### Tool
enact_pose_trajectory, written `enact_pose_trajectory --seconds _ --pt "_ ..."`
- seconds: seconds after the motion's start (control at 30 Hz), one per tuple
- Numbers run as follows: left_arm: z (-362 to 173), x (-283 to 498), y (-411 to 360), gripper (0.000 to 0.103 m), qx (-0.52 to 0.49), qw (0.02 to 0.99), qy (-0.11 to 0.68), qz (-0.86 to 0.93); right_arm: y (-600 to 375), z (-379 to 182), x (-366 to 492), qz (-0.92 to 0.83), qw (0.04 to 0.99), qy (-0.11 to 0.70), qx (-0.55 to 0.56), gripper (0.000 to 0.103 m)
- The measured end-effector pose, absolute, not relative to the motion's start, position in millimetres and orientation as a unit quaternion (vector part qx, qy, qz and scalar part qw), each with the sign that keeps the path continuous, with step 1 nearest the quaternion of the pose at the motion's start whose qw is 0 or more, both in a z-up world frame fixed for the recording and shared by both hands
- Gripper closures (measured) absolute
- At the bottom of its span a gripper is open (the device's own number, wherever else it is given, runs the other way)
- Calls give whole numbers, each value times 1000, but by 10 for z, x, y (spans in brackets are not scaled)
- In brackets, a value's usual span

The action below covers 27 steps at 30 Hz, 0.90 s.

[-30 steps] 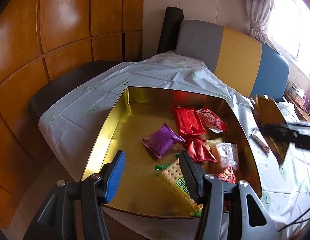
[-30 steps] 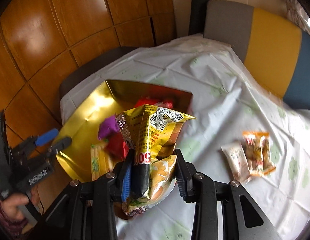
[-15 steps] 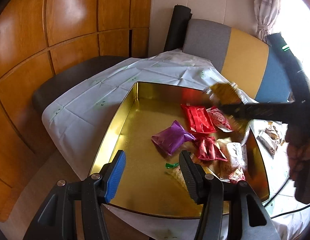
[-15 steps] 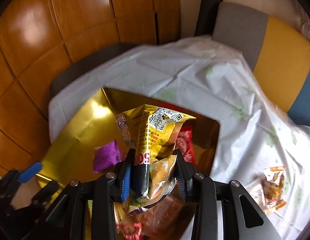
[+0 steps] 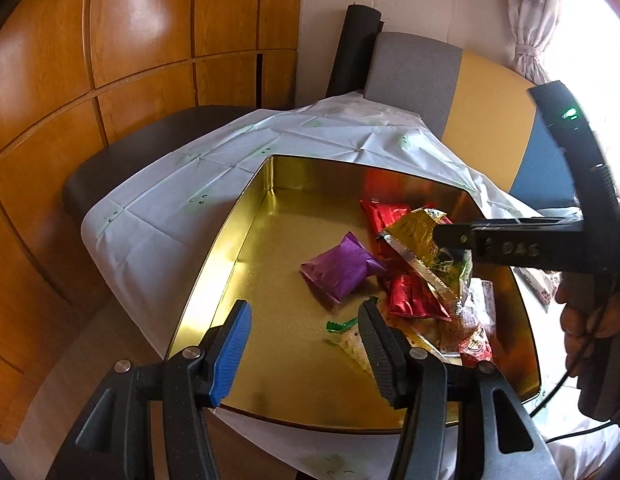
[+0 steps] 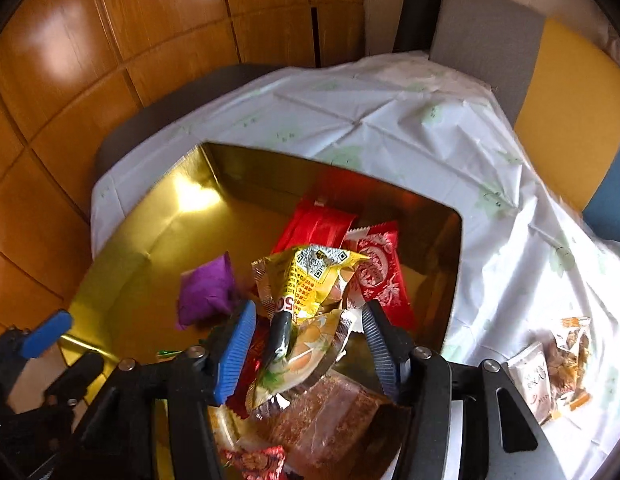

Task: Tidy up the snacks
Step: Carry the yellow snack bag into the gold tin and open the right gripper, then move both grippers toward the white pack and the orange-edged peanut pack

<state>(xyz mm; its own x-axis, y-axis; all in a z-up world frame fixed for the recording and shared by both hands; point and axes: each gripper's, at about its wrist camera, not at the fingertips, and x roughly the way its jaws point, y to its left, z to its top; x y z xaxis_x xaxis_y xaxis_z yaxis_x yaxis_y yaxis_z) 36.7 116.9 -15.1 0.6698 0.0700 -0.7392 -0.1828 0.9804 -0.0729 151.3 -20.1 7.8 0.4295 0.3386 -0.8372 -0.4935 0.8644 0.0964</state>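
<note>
A gold tin [image 5: 226,240] sits on the white-clothed table and holds a purple packet [image 5: 339,270], red packets [image 5: 413,296] and several other snacks. My right gripper [image 6: 308,342] is open over the tin. A yellow snack bag [image 6: 310,280] stands loose between its fingers, among the snacks. In the left wrist view the yellow bag [image 5: 421,236] lies on the pile by the right gripper's tip. My left gripper [image 5: 306,344] is open and empty above the tin's near edge.
Two small snack packets [image 6: 549,364] lie on the white tablecloth [image 6: 389,120] right of the tin. A grey, yellow and blue chair back [image 5: 449,76] stands behind the table. Wooden panels line the left wall.
My right gripper carried the yellow bag from the table's right over the tin, lowered it onto the snacks, and opened its jaws. The left gripper barely moved.
</note>
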Motion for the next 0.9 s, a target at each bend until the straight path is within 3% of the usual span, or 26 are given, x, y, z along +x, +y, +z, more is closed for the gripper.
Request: enact_pose_trajectory --seconds 0.5,0.9 --pt "-37 310 1035 47 -58 918 389 56 -981 515 1090 214 884 412 -52 38" --pt "54 285 857 47 -39 922 383 42 -1936 449 964 130 891 430 -63 35"
